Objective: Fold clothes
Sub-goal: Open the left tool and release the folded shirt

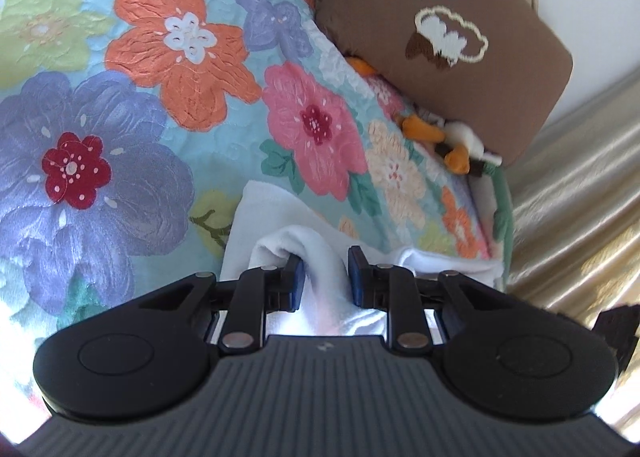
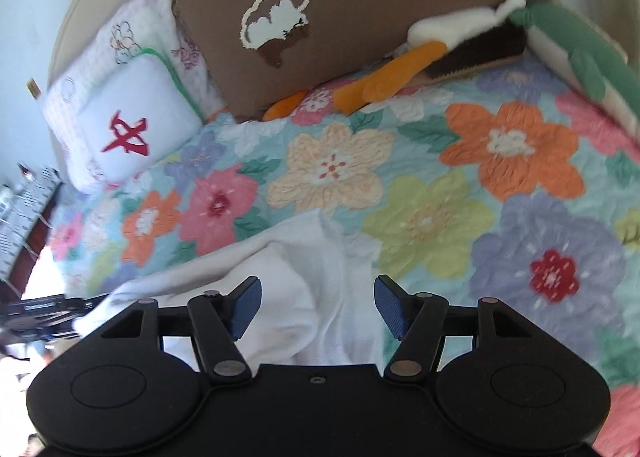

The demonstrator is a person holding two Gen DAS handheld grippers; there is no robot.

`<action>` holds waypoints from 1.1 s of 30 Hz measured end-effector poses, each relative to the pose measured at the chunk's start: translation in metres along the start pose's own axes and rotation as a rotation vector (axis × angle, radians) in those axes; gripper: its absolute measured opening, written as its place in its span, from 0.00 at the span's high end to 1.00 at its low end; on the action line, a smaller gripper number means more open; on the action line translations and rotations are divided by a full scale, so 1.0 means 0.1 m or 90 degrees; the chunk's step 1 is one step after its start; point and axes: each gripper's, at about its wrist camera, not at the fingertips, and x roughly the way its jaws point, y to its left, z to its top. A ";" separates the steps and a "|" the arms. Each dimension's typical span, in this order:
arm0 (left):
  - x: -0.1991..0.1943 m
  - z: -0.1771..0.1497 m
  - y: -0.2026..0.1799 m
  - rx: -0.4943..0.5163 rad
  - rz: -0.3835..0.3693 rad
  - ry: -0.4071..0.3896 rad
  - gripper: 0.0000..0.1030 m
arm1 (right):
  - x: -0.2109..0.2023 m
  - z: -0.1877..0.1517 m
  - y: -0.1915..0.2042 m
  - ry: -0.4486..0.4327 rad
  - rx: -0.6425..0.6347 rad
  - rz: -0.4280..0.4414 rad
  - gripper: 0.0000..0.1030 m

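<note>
Floral quilt (image 2: pixel 440 217): spread across bed, under everything. Brown cushion (image 2: pixel 360 17): far end, leaning upright; white pillow (image 2: pixel 136 129) to its left, plush toy (image 2: pixel 440 53) at its foot. White garment (image 2: pixel 320 297): rumpled on quilt, near edge, between and beneath both grippers. Right gripper (image 2: pixel 318 307): low over garment, angled forward, pads wide apart, cloth bunched between, ungripped. Left gripper (image 1: pixel 325 275): low, tilted toward quilt, pads pinching a raised fold of garment.
</note>
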 end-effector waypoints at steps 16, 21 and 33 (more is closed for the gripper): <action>-0.20 0.03 0.43 -0.197 -0.093 -0.081 0.62 | 0.31 -0.06 0.03 -0.011 -0.088 -0.079 0.94; -0.28 0.03 0.42 -0.202 -0.087 -0.082 0.54 | 0.40 -0.04 -0.11 0.013 -0.059 -0.084 0.90; -0.41 -0.11 -0.30 0.085 -0.028 -0.054 0.48 | 0.23 -0.06 0.17 -0.037 -0.059 0.020 0.53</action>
